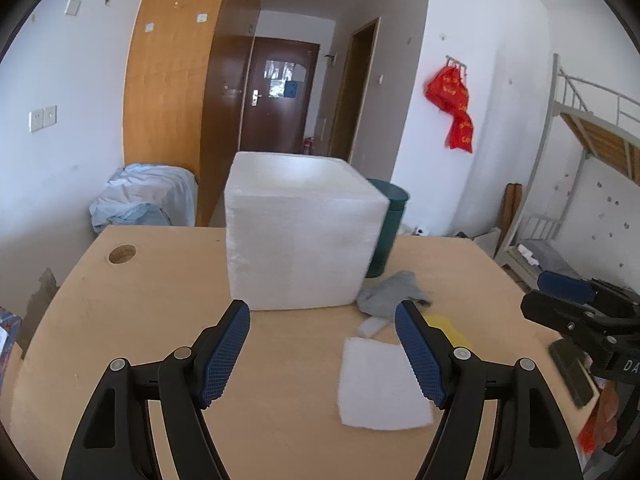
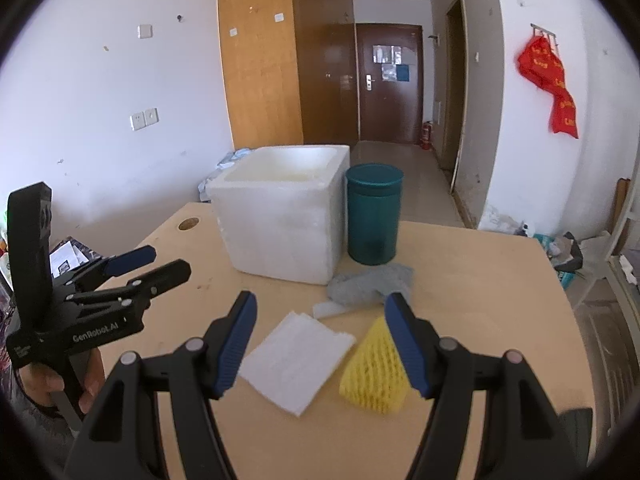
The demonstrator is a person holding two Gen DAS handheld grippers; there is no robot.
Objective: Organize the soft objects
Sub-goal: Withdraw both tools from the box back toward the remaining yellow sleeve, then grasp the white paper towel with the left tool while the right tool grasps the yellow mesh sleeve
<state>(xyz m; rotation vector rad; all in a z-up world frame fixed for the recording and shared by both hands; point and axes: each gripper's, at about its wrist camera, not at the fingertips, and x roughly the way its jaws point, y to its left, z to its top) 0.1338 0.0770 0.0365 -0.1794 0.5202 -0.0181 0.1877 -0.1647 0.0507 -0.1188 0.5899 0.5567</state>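
A white foam box stands open-topped on the wooden table; it also shows in the left wrist view. In front of it lie a flat white pad, a yellow foam net, a grey cloth and a small white scrap. The left wrist view shows the pad, the cloth and a bit of the net. My right gripper is open and empty above the pad and net. My left gripper is open and empty, left of the pad.
A dark teal canister stands right of the box. The table has a round cable hole at its far left. A black phone lies near the table's right edge. A metal bunk bed stands to the right.
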